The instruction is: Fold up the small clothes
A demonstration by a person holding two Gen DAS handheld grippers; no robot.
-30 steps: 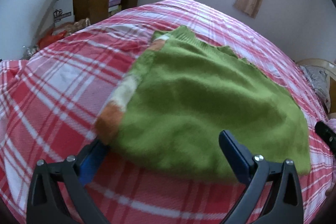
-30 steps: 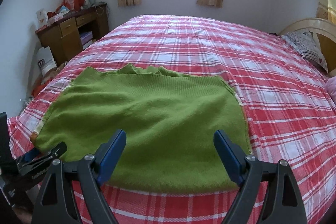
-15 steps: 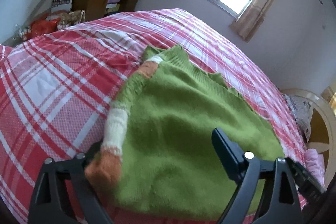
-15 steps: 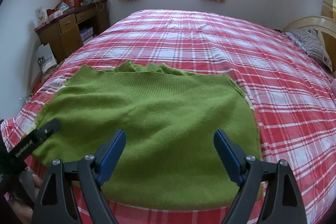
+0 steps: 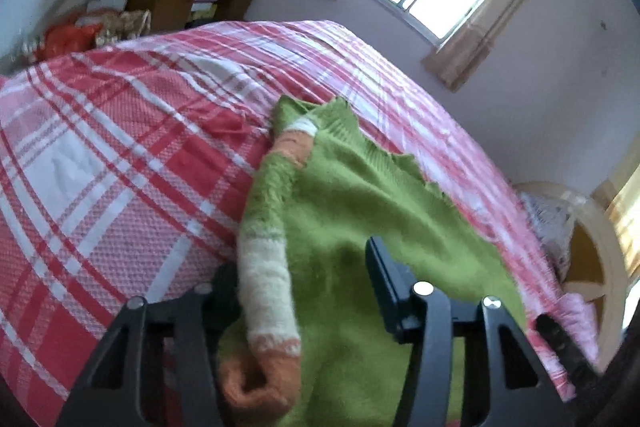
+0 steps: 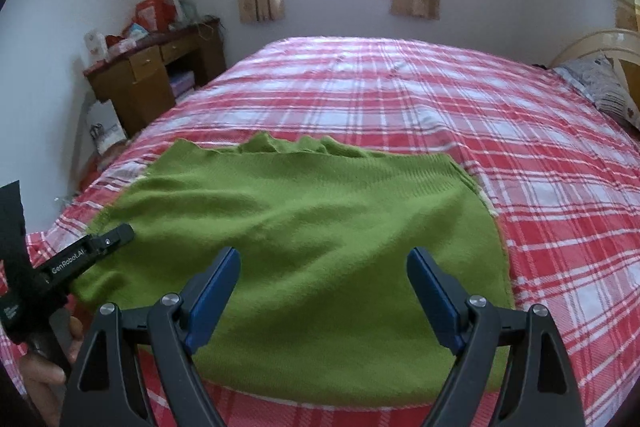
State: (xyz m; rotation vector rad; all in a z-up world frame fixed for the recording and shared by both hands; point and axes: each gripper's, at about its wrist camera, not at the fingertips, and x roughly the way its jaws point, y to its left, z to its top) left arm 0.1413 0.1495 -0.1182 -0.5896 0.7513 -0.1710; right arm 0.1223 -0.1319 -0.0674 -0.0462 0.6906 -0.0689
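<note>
Step in hand, judged: the left sleeve is being taken up for folding across the body of the garment.

Method advised: the sleeve should be gripped near its cuff, lifted only slightly, and laid flat over the green panel with its fold line kept along the sweater's left edge; the body should be left undisturbed, or steadied by the other tool if it drags.

Items, left to right:

- Left gripper (image 5: 304, 291): one. Jaws set apart, the striped sleeve lying between them; whether the cloth is actually pinched cannot be told, as the left jaw is hidden behind the sleeve.
- Sleeve (image 5: 266, 267): one seen, banded green, white and orange, run along the sweater's left edge, its orange cuff nearest the camera.
- Sweater (image 6: 304, 251): one, green knit, spread flat on the bed near its front edge, towards the front left corner.
- Right gripper (image 6: 324, 287): one. Jaws wide and holding nothing, held above the sweater's near hem; contact with the cloth cannot be told.
- Bed (image 6: 540, 187): one, covered in red-and-white plaid.
- Pillow (image 6: 600, 87): one, at the bed's far right corner.
</note>
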